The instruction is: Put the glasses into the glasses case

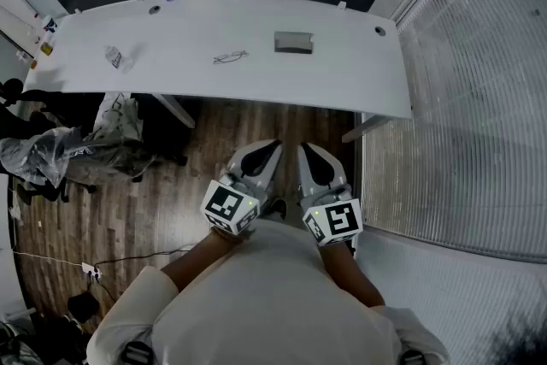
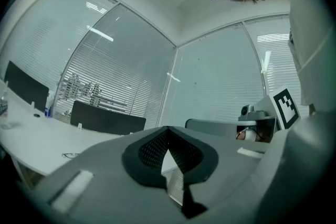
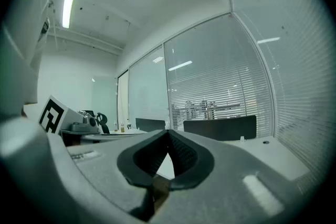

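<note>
Well beyond left tongs [image 1: 272,146] and right tongs [image 1: 307,149], glasses [image 1: 231,57] lie near case [image 1: 293,42].

The table [image 1: 342,81] looks smooth matt white, the floor [image 1: 162,201] grained wood, the glasses [image 1: 230,57] thin metal wire.

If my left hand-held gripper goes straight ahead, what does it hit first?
Likely the near edge of the desk; nothing lies between. The left hand-held gripper points level, so it might instead pass just over the top; height is unclear.
</note>
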Tool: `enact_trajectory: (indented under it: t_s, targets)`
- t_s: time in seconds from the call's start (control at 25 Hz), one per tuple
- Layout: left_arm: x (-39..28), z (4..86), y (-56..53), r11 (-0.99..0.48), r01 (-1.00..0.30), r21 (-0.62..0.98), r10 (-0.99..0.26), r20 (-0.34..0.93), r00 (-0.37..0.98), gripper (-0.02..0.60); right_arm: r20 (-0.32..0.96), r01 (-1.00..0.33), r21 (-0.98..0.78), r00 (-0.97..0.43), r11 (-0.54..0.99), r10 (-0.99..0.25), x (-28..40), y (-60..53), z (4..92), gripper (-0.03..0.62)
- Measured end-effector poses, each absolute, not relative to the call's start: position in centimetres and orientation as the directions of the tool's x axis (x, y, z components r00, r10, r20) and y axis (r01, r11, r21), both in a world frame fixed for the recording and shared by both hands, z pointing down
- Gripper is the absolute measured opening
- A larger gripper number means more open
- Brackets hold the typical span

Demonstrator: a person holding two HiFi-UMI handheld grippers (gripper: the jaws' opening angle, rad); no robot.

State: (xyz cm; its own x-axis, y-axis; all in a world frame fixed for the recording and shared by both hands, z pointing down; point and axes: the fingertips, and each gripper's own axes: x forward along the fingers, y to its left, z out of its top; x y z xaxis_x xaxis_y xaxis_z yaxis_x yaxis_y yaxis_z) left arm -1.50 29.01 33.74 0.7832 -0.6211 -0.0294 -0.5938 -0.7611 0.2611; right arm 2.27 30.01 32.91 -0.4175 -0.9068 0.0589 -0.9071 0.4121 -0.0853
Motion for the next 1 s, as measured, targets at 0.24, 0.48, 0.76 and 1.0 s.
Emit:
enact_trajectory:
  t_s: [0.24, 0.48, 0.76, 1.0]
  targets:
    - [-0.5, 33.9, 28.4, -0.768, -0.586, 0.259, -0.611, -0.019, 0.791, 0.003, 0.032, -0.895, -0.150, -0.429, 0.420, -0.903, 3.2, 29.5, 32.3, 0.003]
    - [1.3, 34.4, 27.9, -0.773, -0.578, 0.261, -0.598, 0.003, 0.802, 0.003, 0.030, -0.899, -0.169, -0.414, 0.404, -0.910, 5.3, 28.9, 32.7, 0.003]
    - [4.9, 34.6, 27.4, -0.780, -0.574, 0.249, -0.588, 0.023, 0.809, 0.003, 0.033, -0.896, -0.188, -0.416, 0.403, -0.909, 8.8, 28.1, 32.8, 0.003]
    - [7.3, 34.9, 26.7, -0.773, -0.585, 0.247, -0.595, 0.039, 0.803, 0.003, 0.038, -0.890, -0.202, -0.423, 0.408, -0.905, 11.2, 27.4, 33.2, 0.003]
